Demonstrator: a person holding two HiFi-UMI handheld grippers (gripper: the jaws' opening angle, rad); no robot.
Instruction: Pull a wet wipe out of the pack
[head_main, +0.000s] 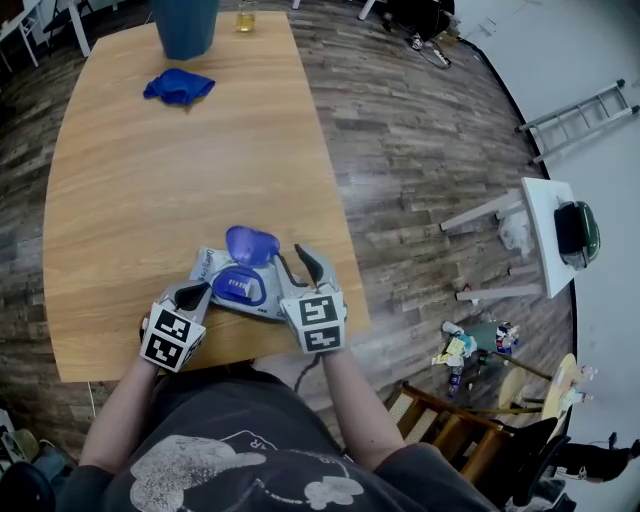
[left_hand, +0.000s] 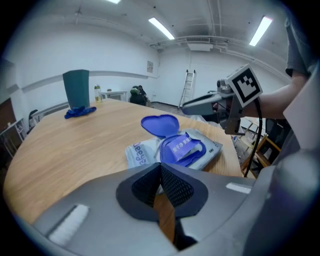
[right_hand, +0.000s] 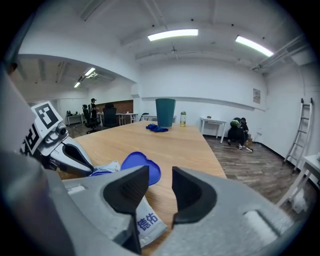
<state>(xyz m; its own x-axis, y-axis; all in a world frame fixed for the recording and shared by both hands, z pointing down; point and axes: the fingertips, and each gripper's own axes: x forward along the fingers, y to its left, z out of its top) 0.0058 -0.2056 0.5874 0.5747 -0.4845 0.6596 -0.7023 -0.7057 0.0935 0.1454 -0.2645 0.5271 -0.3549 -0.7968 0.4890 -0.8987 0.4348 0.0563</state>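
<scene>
Currently the L gripper (left_hand: 160, 167) is clenched tight, pads meeting w/ nothing seen between them. Its tips sit right at the near edge of the white soft-plastic wet-wipe pack (left_hand: 137, 152); can't tell if they touch it. The pack lies flat on the light wooden table (head_main: 150, 180), just ahead of the L gripper and between the two grippers.

The pack's blue heart-shaped flip lid (left_hand: 160, 124) is swung open and stands up on the side away from the L gripper. Inside the blue oval rim, a blue printed seal flap (left_hand: 182, 146) is lifted and tilted up.

The R gripper (right_hand: 160, 177) is released: jaws apart, gripping nothing, only bare wood in the gap. One corner of the pack lies low beside its left jaw, and the heart lid shows just past that same jaw. From the head view, the R gripper is at the pack's right end, the L gripper at its left end.

Well ahead of both grippers, at the table's far end: a crumpled blue cloth (head_main: 178, 86), a tall teal container (head_main: 185, 25) just behind it, and a small bottle (head_main: 246, 15) beside that. Off to the R gripper's right, on the plank floor, are a white side table (head_main: 545, 235) and an aluminium ladder (head_main: 580, 118).
</scene>
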